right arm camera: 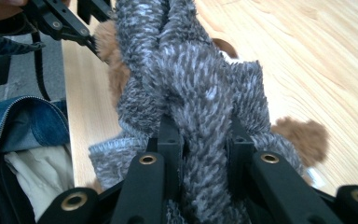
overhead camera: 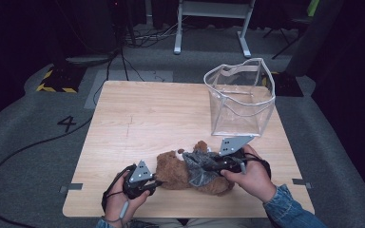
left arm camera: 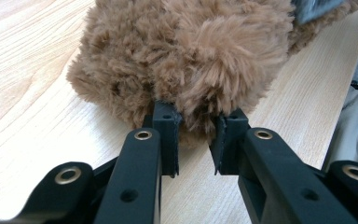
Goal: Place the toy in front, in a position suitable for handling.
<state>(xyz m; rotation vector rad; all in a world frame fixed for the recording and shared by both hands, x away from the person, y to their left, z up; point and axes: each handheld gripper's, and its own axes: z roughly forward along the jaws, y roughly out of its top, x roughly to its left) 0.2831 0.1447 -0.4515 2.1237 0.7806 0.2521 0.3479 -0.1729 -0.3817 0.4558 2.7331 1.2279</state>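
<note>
High view has the brown teddy bear (overhead camera: 180,173) lying near the table's (overhead camera: 138,118) front edge, left gripper (overhead camera: 156,183) pinching its fur, right gripper (overhead camera: 204,167) clamped on the grey knit sweater (overhead camera: 197,167), so probably best peeled slowly while the left anchors.

Count, table scene:

- Brown plush bear (overhead camera: 185,173): one, near centre of table.
- Grey knitted garment (overhead camera: 197,166): one, on bear.
- Clear plastic bag (overhead camera: 240,97): one, far right of table.
- Wooden table (overhead camera: 138,123): one.
- Grippers: two, left gripper (overhead camera: 157,183) near left, right gripper (overhead camera: 208,167) near right.
- Hands: two, one per gripper.
- Tape marks on near table edge: two, left and right.
- White frame legs on far floor: two.
</note>
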